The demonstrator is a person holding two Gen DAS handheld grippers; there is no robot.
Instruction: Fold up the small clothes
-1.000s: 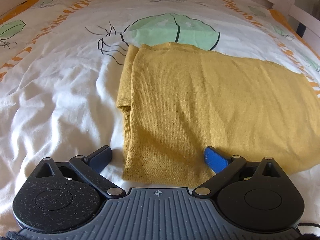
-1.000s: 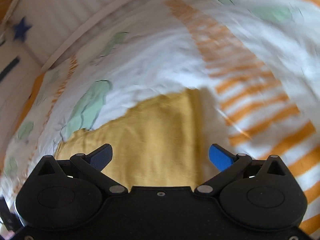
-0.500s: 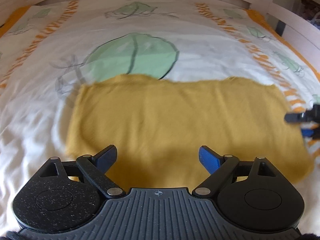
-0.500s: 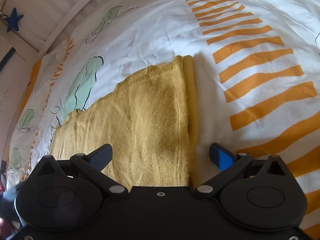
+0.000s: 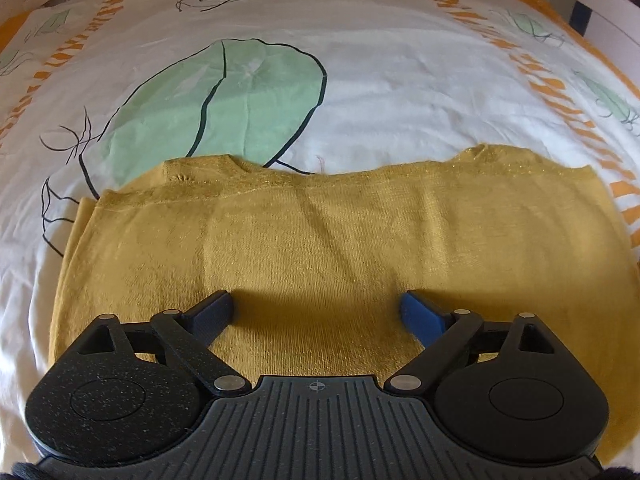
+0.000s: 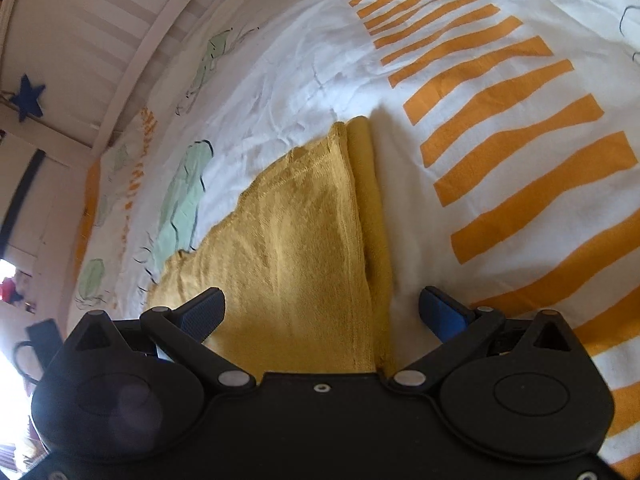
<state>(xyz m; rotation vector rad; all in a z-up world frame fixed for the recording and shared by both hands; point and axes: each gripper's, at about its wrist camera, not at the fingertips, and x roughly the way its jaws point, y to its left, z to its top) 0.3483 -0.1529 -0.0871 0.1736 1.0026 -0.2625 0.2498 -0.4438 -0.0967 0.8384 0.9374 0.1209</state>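
A mustard-yellow knit garment point(image 5: 320, 240) lies flat and folded into a wide rectangle on the bed. My left gripper point(image 5: 318, 312) is open and empty, just above the garment's near edge at its middle. In the right wrist view the garment point(image 6: 296, 248) shows end-on, with a folded strip along its right side. My right gripper point(image 6: 322, 312) is open and empty, and straddles the garment's right edge at its near end. Neither gripper shows in the other's view.
The bed has a white cover point(image 5: 380, 92) with green leaf prints and orange stripes point(image 6: 520, 160). A white slatted bed rail point(image 6: 132, 52) runs along the far side. A blue star point(image 6: 28, 96) hangs on the wall.
My left gripper has swung from the garment's left corner to its middle and come closer. My right gripper has steadied at the garment's right edge. Both stayed open. The garment has not moved.
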